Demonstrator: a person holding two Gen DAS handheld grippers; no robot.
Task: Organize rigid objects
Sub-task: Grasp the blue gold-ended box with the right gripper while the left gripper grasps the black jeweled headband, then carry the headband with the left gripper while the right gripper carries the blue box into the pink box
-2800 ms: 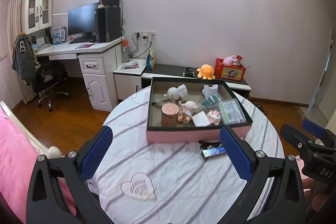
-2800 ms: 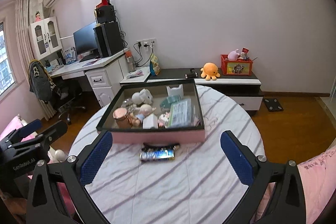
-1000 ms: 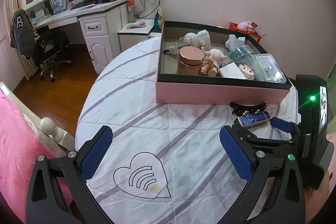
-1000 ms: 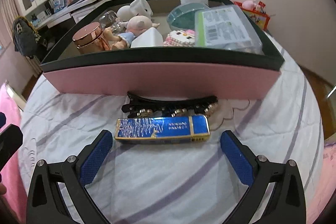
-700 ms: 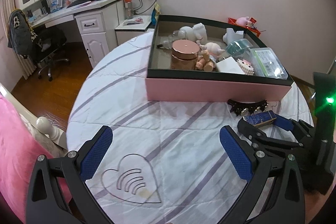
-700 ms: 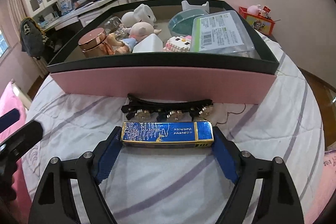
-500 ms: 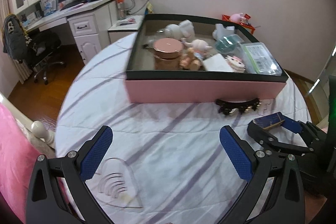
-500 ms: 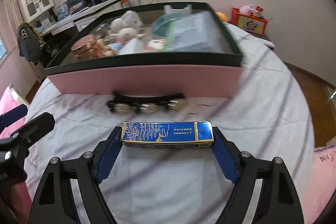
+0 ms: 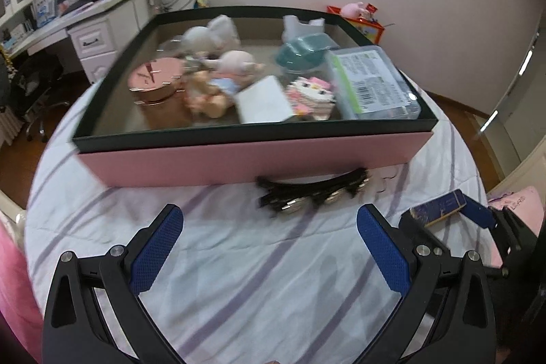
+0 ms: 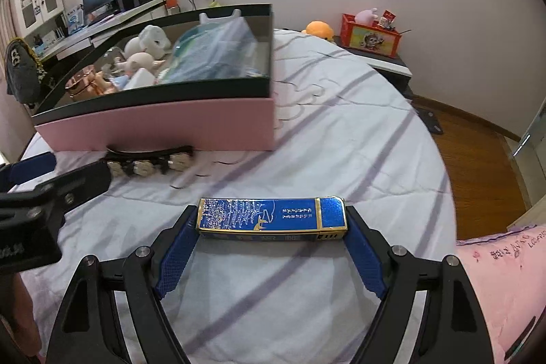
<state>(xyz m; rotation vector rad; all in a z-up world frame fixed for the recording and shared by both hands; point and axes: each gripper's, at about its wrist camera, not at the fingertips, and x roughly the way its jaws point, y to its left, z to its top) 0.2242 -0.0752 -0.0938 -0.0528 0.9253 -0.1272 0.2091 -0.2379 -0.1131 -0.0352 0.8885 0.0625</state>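
**Right wrist view: blue box gripped above the striped desk**

Right wrist view, lower centre: right gripper [image 10: 272,229], its fingers [image 10: 177,248] pinching a long blue box [image 10: 272,219] with gold edging by its two short ends. The box lies crosswise between the blue pads, lifted clear of the white, purple-striped cloth of the round desk [image 10: 341,132].

Left of centre: black hair clip [image 10: 148,161] with pale stones, lying on the cloth just in front of the pink storage box [image 10: 160,127]. The storage box has a dark inner rim and sits in the upper left of the frame, filled with small items.

Left edge: part of the left gripper, dark with a blue pad.

Left wrist view, bottom: left gripper [image 9: 269,239], fingers [image 9: 155,248] spread wide with nothing between them, over bare cloth. The hair clip [image 9: 314,193] lies just above them, touching the storage box's pink front wall [image 9: 252,159]. Inside the storage box: copper-lidded jar [image 9: 157,84], small dolls [image 9: 218,81], white card [image 9: 264,103], clear plastic case [image 9: 372,87]. Right edge: the blue box [image 9: 438,207] in the right gripper.
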